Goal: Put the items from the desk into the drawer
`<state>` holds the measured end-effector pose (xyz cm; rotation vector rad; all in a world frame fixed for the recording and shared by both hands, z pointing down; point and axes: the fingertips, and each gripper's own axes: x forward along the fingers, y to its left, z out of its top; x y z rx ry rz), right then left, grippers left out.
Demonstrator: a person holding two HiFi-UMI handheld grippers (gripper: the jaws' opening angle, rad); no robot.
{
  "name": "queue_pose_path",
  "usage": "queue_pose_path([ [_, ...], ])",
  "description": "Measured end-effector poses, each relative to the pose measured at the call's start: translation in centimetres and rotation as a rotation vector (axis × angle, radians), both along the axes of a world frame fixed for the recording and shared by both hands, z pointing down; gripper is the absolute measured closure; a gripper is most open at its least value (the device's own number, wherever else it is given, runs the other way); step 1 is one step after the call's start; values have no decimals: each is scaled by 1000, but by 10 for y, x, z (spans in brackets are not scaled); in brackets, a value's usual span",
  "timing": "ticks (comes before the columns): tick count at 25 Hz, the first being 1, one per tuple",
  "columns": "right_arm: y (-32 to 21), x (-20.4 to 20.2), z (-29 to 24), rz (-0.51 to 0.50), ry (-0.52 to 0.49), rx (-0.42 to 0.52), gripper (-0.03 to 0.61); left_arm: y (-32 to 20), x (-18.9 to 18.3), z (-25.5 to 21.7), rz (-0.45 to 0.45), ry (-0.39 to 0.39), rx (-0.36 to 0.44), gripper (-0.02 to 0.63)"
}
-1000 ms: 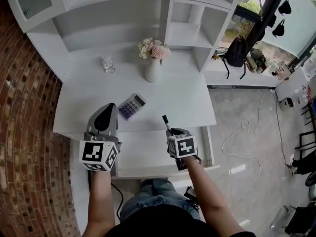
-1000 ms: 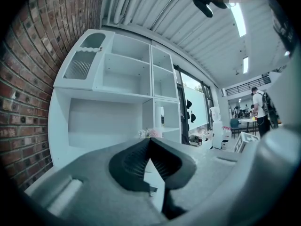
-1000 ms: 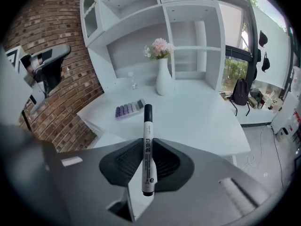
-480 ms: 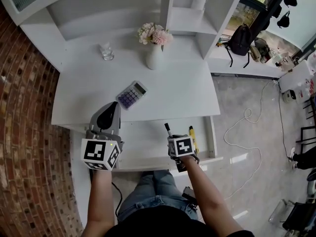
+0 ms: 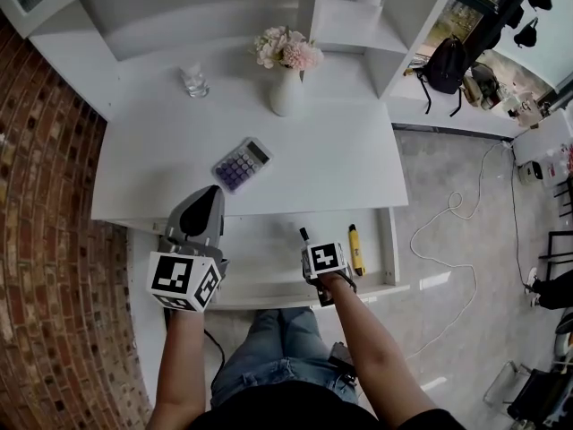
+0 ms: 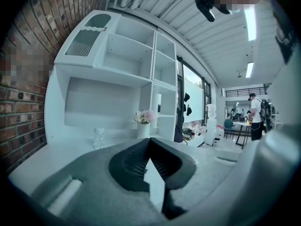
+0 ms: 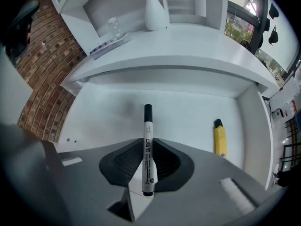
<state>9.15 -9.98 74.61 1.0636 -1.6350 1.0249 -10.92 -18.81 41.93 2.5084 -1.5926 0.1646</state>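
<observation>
Right jaws: narrow, pads pressed on the barrel of a white marker [image 7: 147, 147], black cap pointing out past the tips. Left jaws: tips together, nothing between them. Right gripper [image 5: 310, 245]: my forearm reaches in from below in the head view and the tool tips steeply down over the open drawer [image 5: 260, 262]; the marker hangs above the drawer's white floor, contact not discernible. A yellow cutter [image 7: 220, 140] lies flat in the drawer just to the marker's right, near the right wall. Left gripper [image 5: 209, 201]: held roughly level at the drawer's left end, nose toward the desk [image 5: 331, 164] and its shelves. On the desk: a calculator [image 5: 242, 164] near the front edge, a vase of flowers [image 5: 286, 97] and a glass [image 5: 194, 81] farther back.
</observation>
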Motion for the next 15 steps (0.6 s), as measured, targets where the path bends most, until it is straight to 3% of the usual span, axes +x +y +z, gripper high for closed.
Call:
queue_pose_path([
  [2,1,15,12,0,81,-32,499,-2,0,3,0,-4,-5,614],
  [7,-1,0,30,-17,24,-77,499,-9,1,10,0,-15,-21,614],
  [15,7,-2,55,-19,52,-138,495,-15,-7,16,-13,-22,-35,614],
])
